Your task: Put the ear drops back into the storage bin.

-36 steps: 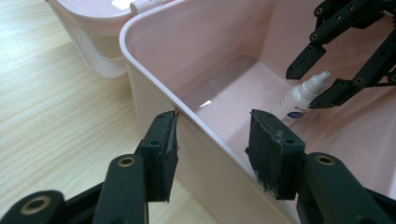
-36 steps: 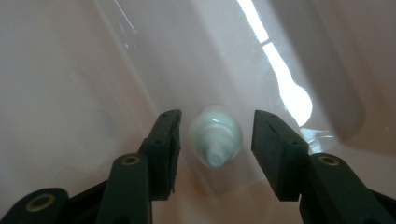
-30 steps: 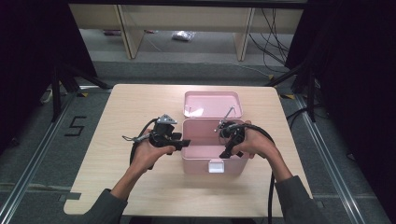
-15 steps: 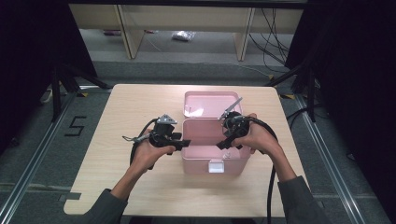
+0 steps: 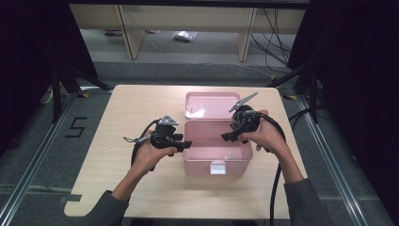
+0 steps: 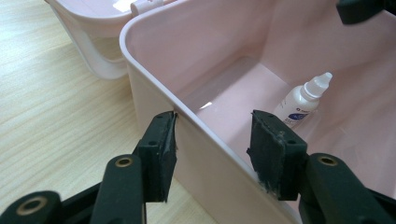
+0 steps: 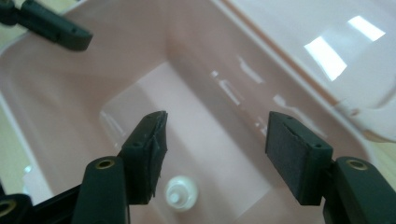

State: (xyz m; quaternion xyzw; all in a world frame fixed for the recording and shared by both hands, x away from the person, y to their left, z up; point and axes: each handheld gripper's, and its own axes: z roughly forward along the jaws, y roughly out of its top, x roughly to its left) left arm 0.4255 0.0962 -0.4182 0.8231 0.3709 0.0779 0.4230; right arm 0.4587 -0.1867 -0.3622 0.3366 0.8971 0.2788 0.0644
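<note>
Item: small dropper bottle (image 6: 301, 100), upright on the floor of the pink box (image 5: 190, 162), directly below the right gripper (image 7: 212, 158), whose jaws, just opening, stand wide and empty. Left gripper (image 6: 212, 147) straddles the box's near wall, half-open, one pad touching. Probably light, smooth plastic, tippable; grasp across the body.

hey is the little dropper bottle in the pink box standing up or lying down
Standing up. The dropper bottle stands on the floor of the pink box, white cap on top; the right gripper view looks straight down onto that cap.
</note>
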